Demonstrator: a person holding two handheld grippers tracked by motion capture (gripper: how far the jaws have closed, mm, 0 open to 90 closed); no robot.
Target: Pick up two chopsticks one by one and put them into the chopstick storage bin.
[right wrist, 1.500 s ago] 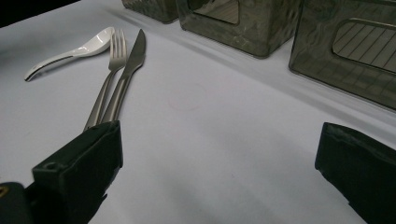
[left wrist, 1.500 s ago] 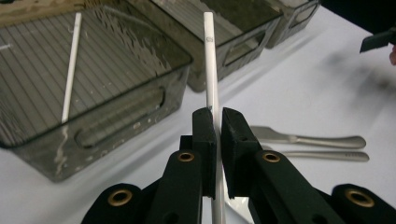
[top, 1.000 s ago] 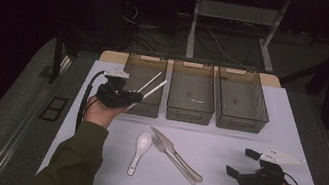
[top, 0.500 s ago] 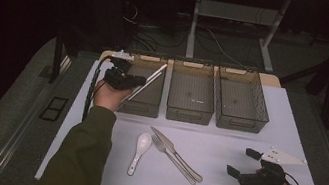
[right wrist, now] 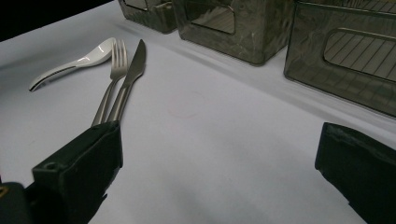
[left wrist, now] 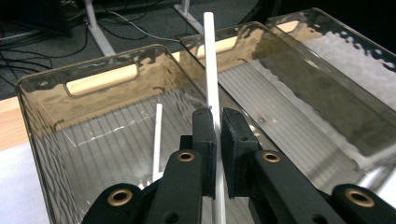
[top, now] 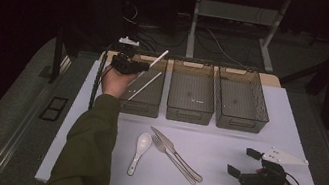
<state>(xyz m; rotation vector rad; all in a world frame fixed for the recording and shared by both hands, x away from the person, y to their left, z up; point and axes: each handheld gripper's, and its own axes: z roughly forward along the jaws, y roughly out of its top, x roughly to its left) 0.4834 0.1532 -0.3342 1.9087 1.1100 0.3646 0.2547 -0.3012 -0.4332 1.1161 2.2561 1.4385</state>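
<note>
My left gripper [top: 137,66] hovers over the far end of the left bin [top: 149,108], shut on a white chopstick [top: 157,60] that sticks up and to the right. In the left gripper view the two black jaws [left wrist: 218,114] pinch that chopstick [left wrist: 210,56] above the bin [left wrist: 42,121]. A second white chopstick [top: 146,84] [left wrist: 157,140] lies on the bin's floor. My right gripper [top: 242,162] rests open at the near right of the table. Its jaws [right wrist: 219,140] stand wide apart with nothing between them.
A white spoon [top: 139,151] [right wrist: 74,60], a fork [top: 169,156] [right wrist: 109,88] and a knife [top: 177,154] [right wrist: 133,74] lie on the white table [top: 246,136] in front of the bins. The middle bin [top: 188,113] and right bin [top: 241,123] hold nothing.
My left hand has carried the chopstick away from me, from the near left corner of the left bin to its far end. The right hand has stayed put.
</note>
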